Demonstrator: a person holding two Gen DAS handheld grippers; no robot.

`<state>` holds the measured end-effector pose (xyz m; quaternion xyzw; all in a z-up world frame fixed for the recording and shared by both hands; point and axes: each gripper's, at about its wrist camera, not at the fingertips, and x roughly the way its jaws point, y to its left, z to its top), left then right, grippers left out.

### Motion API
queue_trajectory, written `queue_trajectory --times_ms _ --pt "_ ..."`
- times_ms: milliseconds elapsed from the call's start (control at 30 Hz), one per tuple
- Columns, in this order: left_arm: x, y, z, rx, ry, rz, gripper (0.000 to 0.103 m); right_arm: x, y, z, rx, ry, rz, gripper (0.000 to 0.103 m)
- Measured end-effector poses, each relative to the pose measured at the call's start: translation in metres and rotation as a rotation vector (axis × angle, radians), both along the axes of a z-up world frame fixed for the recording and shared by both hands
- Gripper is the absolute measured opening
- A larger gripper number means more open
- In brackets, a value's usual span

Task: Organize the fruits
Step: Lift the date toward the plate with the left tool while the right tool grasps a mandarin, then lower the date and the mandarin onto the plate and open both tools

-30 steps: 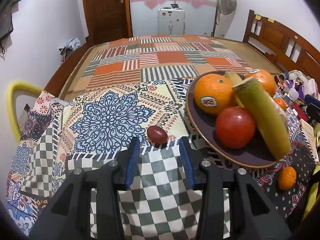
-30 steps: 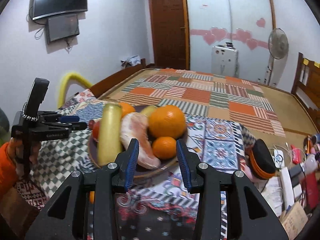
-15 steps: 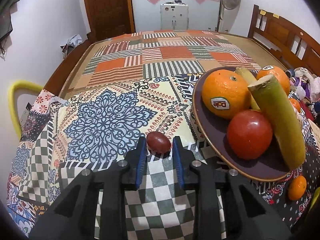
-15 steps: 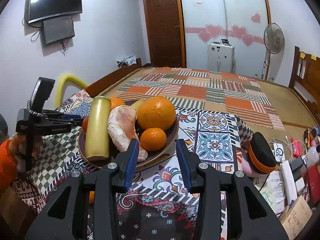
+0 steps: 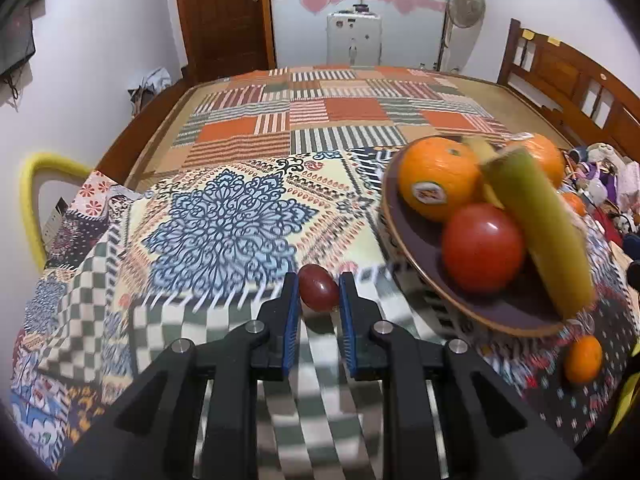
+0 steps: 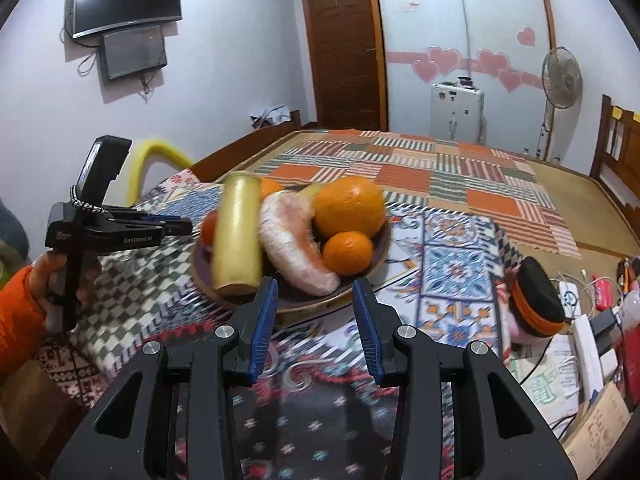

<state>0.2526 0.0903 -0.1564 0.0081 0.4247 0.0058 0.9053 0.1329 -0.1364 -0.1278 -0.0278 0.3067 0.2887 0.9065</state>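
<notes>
A small dark red fruit [image 5: 318, 293] sits between the blue pads of my left gripper [image 5: 319, 298], which is shut on it just over the checked cloth. To its right a brown bowl [image 5: 416, 280] holds oranges, a red tomato [image 5: 482, 246] and a long green-yellow fruit [image 5: 540, 224]. A small orange [image 5: 583, 359] lies on the cloth in front of the bowl. My right gripper [image 6: 314, 312] is open and empty, close in front of the same bowl [image 6: 304, 304]. The left gripper also shows in the right wrist view [image 6: 176, 226], at the left.
The patterned cloth covers a table that meets a bed with a patchwork quilt [image 5: 332, 120]. A yellow chair back [image 5: 44, 184] stands at the left. A black and orange cap [image 6: 536, 296], cables and boxes clutter the right side. A wooden headboard [image 5: 568, 80] is at the right.
My left gripper has moved forward and closed its jaws on the dark red fruit. My right gripper has drawn closer to the bowl and stays open.
</notes>
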Motion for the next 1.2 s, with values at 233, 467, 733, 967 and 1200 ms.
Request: queue_trajectory --times_ms 233,467,733,967,1200 --pt "-0.06 -0.02 0.024 0.015 -0.066 -0.057 0.019 -0.021 0.018 -0.011 0.017 0.05 0.06 0.036" --pt "-0.106 -0.04 0.027 -0.006 -0.087 -0.121 0.019 -0.028 0.036 -0.03 -0.012 0.085 0.072 0.037" --pt "-0.113 -0.048 0.013 -0.048 -0.063 -0.147 0.019 -0.023 0.037 -0.037 -0.048 0.102 0.066 0.036" --pt "-0.106 -0.049 0.012 -0.062 -0.062 -0.144 0.019 -0.02 0.036 -0.032 -0.022 0.098 0.069 0.032" --pt "-0.094 -0.051 0.033 -0.068 -0.112 -0.151 0.019 -0.015 0.025 -0.013 -0.017 0.033 0.034 0.032"
